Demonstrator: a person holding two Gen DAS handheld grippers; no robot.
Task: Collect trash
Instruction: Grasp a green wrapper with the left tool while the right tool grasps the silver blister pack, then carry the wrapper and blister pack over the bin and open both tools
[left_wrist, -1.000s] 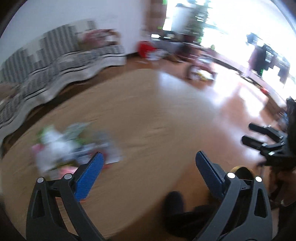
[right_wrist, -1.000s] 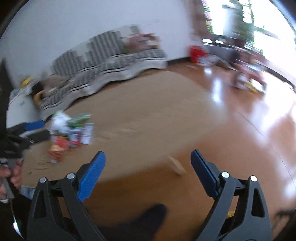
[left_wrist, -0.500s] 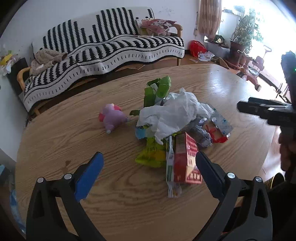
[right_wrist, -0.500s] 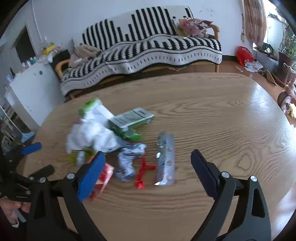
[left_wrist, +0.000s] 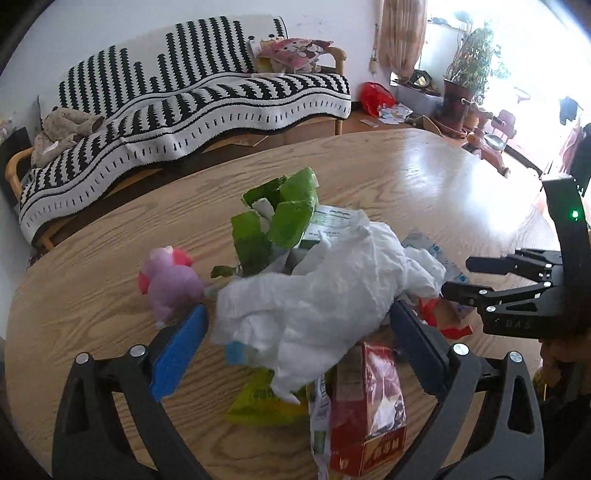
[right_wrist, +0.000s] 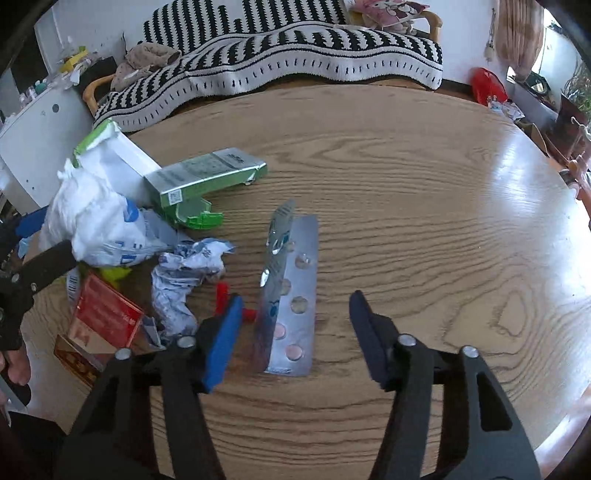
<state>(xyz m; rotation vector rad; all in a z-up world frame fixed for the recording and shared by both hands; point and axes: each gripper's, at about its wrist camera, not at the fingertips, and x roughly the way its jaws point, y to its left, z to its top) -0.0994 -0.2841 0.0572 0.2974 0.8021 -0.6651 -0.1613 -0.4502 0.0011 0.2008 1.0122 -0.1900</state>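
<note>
1. Step in hand: the approach to a first pick. Both grippers hung over a heap of rubbish on the wooden table (right_wrist: 406, 206); nothing was yet held.
2. Right gripper (right_wrist: 295, 325): fingers spread but just narrowing, set either side of the near end of a silver blister pack (right_wrist: 291, 295); the pads did not yet press on it.
3. Left gripper (left_wrist: 295, 343): fingers spread wide, straddling a crumpled white plastic bag (left_wrist: 325, 291); no contact seen.
4. Blister pack: flat foil strip, partly folded along its length, some pockets punched out, a few pink tablets left at the near end. It lay on the table just right of the heap.
5. Heap, left of the strip: a green-and-silver carton (right_wrist: 203, 177), crumpled printed paper (right_wrist: 184, 280), a red box (right_wrist: 107, 314), a red scrap (right_wrist: 223, 295), and a torn green wrapper (left_wrist: 277, 218).
6. A pink and purple toy (left_wrist: 168, 280) lay beside the heap; probably not rubbish.
7. Next move, as judged: lower the right fingers to the table and close across the thin strip, which may slide or buckle.
</note>
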